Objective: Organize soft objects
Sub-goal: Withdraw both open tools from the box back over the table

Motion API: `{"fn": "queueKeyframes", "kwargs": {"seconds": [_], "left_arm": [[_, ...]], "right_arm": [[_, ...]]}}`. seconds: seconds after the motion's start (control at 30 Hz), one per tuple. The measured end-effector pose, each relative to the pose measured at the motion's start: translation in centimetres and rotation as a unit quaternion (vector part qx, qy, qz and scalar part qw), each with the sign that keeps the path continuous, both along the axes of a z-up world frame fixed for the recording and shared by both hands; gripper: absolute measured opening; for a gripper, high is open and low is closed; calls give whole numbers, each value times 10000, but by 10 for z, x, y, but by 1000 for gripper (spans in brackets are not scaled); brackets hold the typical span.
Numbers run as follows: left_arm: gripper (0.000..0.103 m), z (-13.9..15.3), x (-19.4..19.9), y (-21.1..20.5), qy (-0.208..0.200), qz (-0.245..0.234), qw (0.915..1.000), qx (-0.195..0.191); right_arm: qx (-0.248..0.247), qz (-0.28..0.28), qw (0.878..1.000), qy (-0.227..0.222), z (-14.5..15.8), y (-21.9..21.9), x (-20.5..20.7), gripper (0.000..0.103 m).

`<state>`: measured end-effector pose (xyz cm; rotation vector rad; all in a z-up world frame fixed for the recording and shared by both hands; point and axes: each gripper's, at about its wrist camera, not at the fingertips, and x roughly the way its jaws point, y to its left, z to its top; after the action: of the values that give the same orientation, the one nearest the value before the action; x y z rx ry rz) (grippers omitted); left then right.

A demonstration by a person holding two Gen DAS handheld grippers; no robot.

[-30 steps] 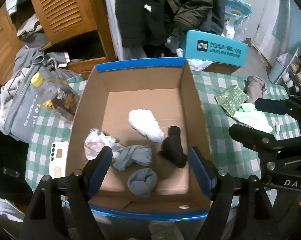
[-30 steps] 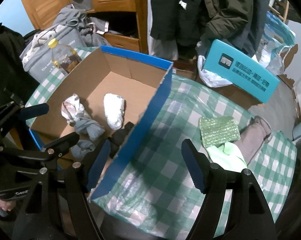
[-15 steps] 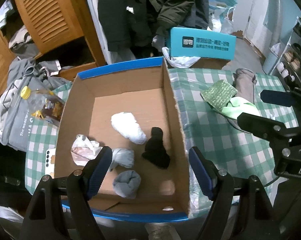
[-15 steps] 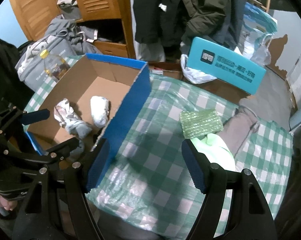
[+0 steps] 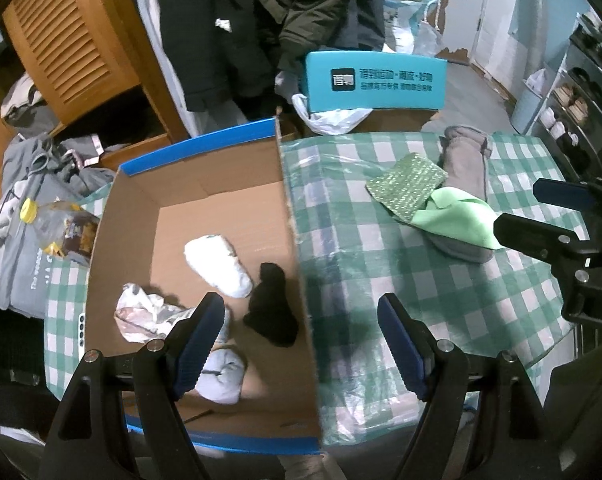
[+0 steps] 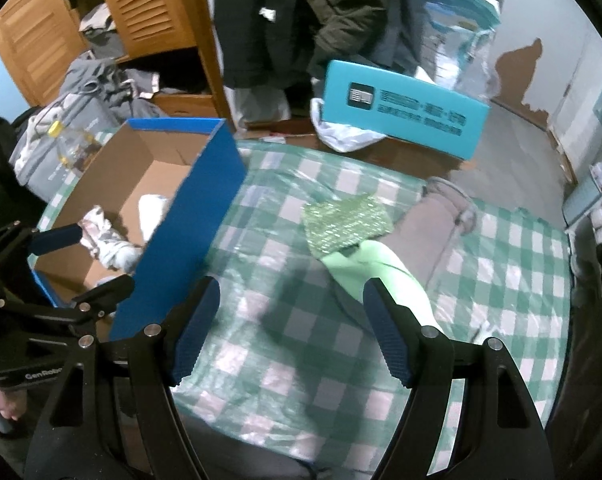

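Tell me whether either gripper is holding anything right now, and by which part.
Nothing is held. The left gripper and the right gripper both have open, empty fingers above the green checked tablecloth.

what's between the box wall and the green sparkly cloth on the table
Only bare checked tablecloth: nothing lies between the box wall and the sparkly cloth. The right wrist view shows it best; the left wrist view agrees.

Dim indoor light, soft shadows, slight motion blur, dark fisheye-warped corners.
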<state>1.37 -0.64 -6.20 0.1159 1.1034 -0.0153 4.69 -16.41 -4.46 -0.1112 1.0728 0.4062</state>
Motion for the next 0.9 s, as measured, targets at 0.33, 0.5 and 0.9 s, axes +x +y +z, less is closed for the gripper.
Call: {"fn": "queueKeyframes", "kwargs": {"seconds": [0.33,0.5,0.9], "left_arm": [[81,-5,8,-31,81,-225,9997,43],[81,-10,13,-47,153,-342,9993,70],[81,-21,22,-77,292,-574,9979,107]], "right_arm": [[6,-404,9992,68,-8,-49,0,75],[-11,-608,9981,81,-11,-73,-1,75],[-29,-1121,9935,217,-24,-127,1,75]]}}
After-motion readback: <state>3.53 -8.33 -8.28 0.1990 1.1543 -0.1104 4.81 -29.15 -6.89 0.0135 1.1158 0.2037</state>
